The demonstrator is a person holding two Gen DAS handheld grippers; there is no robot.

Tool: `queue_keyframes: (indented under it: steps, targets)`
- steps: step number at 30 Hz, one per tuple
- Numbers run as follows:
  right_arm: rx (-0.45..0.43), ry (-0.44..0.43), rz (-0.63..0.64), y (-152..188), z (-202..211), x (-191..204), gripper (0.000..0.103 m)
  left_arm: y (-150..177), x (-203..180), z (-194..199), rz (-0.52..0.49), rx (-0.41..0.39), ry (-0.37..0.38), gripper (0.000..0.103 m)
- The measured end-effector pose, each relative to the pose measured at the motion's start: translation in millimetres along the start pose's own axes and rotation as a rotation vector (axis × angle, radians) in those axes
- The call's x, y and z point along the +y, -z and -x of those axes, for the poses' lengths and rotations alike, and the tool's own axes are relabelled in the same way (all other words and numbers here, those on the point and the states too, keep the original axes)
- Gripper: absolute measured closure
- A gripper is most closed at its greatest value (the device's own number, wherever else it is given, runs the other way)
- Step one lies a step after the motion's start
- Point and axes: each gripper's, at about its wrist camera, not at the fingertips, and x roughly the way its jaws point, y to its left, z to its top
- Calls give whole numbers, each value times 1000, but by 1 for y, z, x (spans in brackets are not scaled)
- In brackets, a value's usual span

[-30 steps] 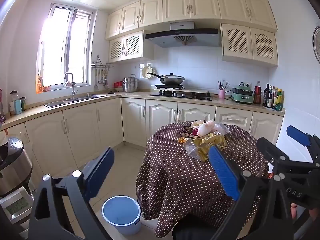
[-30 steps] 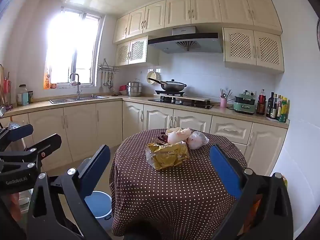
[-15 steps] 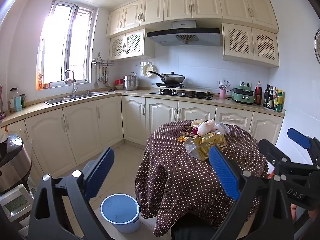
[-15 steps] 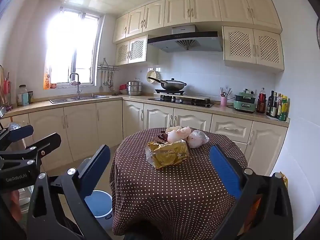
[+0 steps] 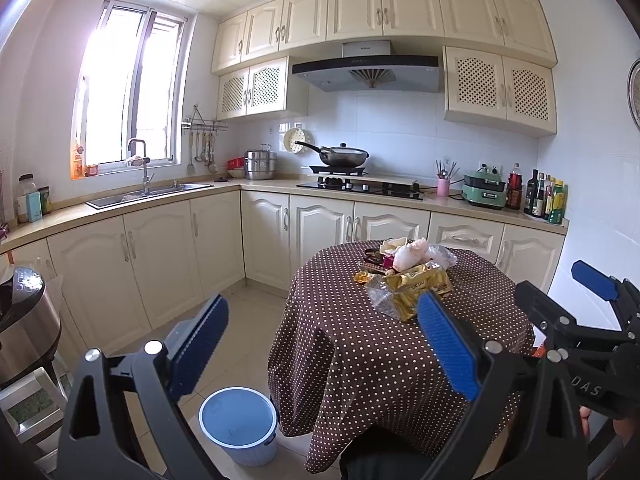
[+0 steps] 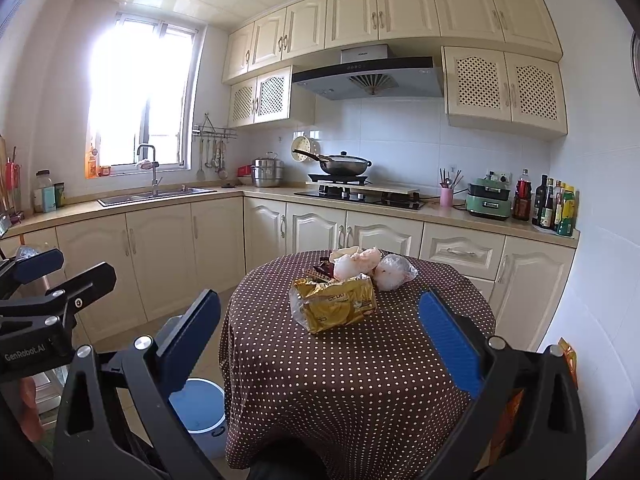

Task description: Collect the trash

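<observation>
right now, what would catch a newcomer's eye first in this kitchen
Probably the round table in its brown polka-dot cloth, with a heap of trash on top: a gold wrapper in front and crumpled plastic bags behind it. Next, the blue bin on the floor at the table's left. Both the left gripper and right gripper are open and empty.

Both wrist views toward table [image 5: 360,344]

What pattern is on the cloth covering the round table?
The tablecloth is dark brown with small white polka dots, clearest in the right wrist view.
</observation>
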Motion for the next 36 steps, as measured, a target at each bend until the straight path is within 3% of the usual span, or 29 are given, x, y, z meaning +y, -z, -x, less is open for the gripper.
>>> queue_keyframes:
  steps: [36]
  targets:
    - [22, -5, -5, 6, -1, -5, 7, -2, -1, 1, -9, 8, 12, 10]
